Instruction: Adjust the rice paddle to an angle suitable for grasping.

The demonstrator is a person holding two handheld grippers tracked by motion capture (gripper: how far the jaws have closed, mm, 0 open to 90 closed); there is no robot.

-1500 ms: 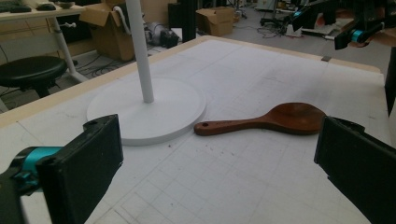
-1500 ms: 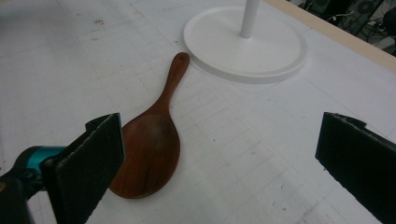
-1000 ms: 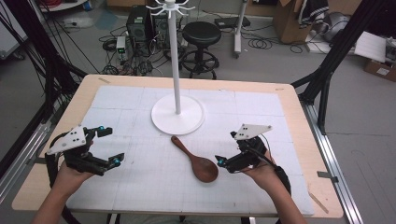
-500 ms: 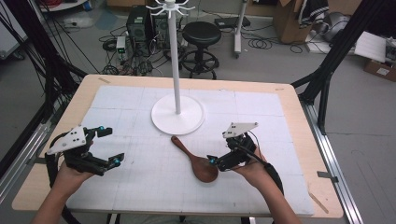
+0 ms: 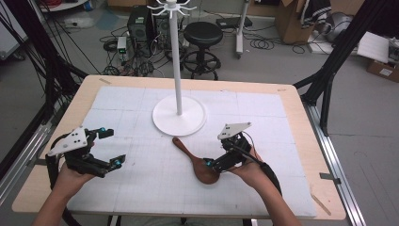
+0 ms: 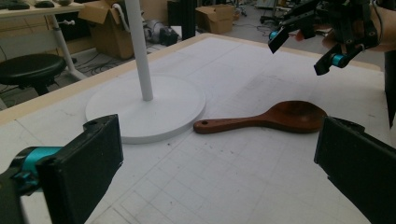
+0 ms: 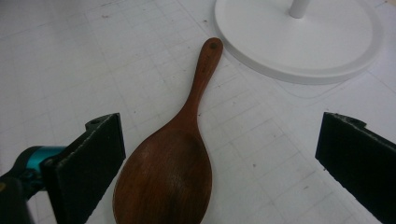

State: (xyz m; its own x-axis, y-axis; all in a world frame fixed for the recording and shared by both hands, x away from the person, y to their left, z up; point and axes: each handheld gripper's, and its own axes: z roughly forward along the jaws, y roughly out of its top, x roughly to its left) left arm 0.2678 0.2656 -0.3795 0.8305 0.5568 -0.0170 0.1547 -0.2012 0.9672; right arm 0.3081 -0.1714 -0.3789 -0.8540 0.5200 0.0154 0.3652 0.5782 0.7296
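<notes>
The wooden spoon lay flat on the white mat, its handle end just beside the stand's round base. The right gripper hung over the bowl with jaws wide apart, touching nothing. The left gripper, also spread, sat well apart

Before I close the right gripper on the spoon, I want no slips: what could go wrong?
The right gripper hangs open over the spoon's broad bowl, which lies flat on the mat; the jaws may slide off it or scrape the mat. The handle tip lies near the stand's base, so a nudged spoon could bump it.
</notes>
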